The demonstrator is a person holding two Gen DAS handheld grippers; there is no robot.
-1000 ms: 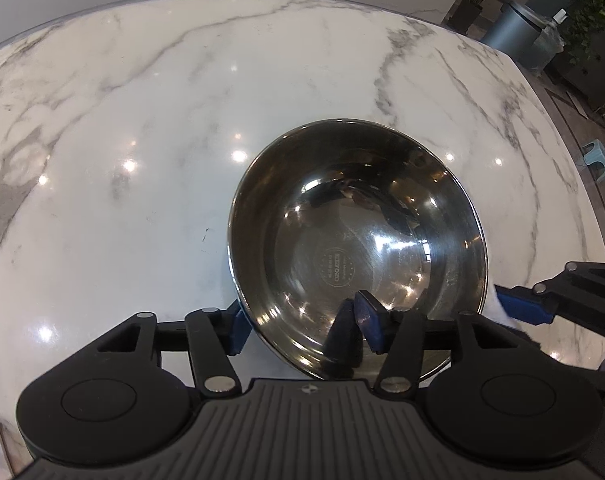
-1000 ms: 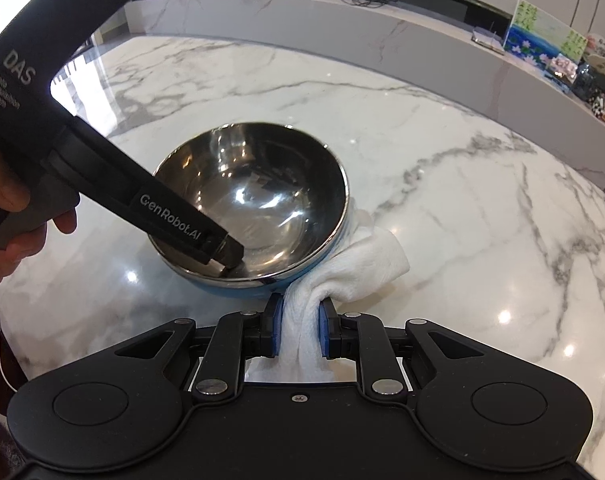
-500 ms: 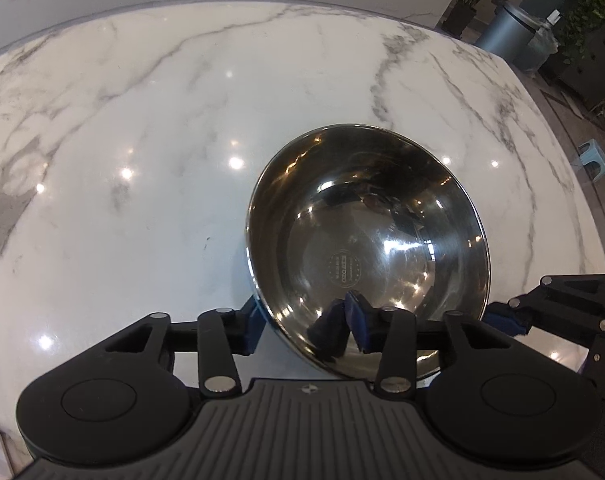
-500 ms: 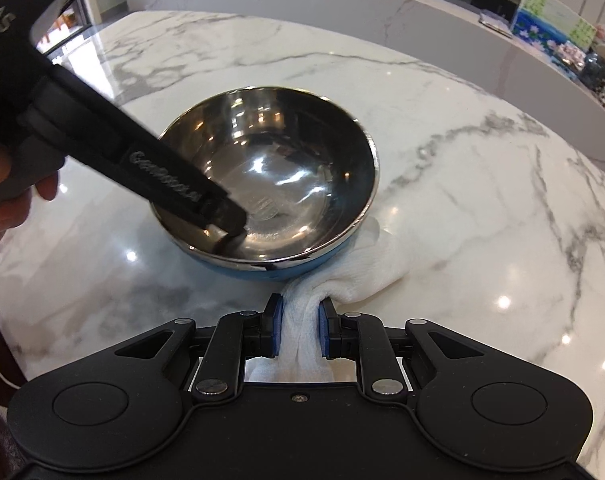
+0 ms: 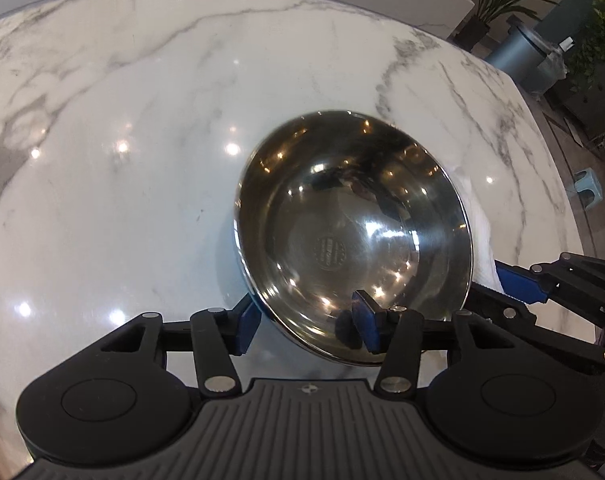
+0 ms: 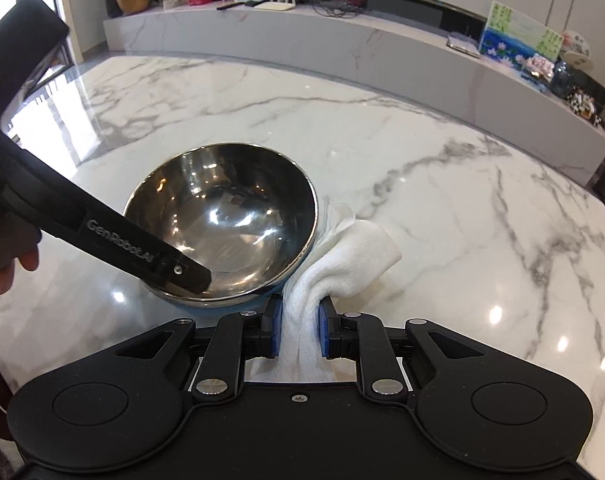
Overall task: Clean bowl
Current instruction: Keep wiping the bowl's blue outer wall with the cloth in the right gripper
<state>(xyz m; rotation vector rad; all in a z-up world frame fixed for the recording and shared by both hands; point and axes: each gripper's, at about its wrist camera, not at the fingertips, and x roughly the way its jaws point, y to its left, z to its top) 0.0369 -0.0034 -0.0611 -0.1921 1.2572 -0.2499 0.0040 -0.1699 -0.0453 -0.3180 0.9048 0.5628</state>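
Observation:
A shiny steel bowl point(image 5: 354, 232) with a blue outside sits tilted on the white marble table point(image 5: 122, 200). My left gripper point(image 5: 306, 326) is shut on the bowl's near rim, one blue pad inside and one outside. In the right wrist view the bowl point(image 6: 222, 220) lies just ahead and left, and the left gripper's finger point(image 6: 190, 276) reaches into it. My right gripper point(image 6: 298, 330) is shut on a white cloth point(image 6: 342, 256). The cloth is bunched against the bowl's outer right wall. The cloth point(image 5: 482, 240) peeks out behind the bowl in the left wrist view, beside the right gripper point(image 5: 518, 284).
A person's hand point(image 6: 6, 276) holds the left gripper at the left edge. The marble table point(image 6: 462, 208) spreads wide to the right and back. A long marble counter point(image 6: 342, 48) with small items runs behind it. A grey bin point(image 5: 518, 56) and plants stand beyond the table's edge.
The bowl has tipped and shifted in the left gripper's hold. The right gripper with the cloth has drawn back and up a little, cloth still against the bowl's outer wall.

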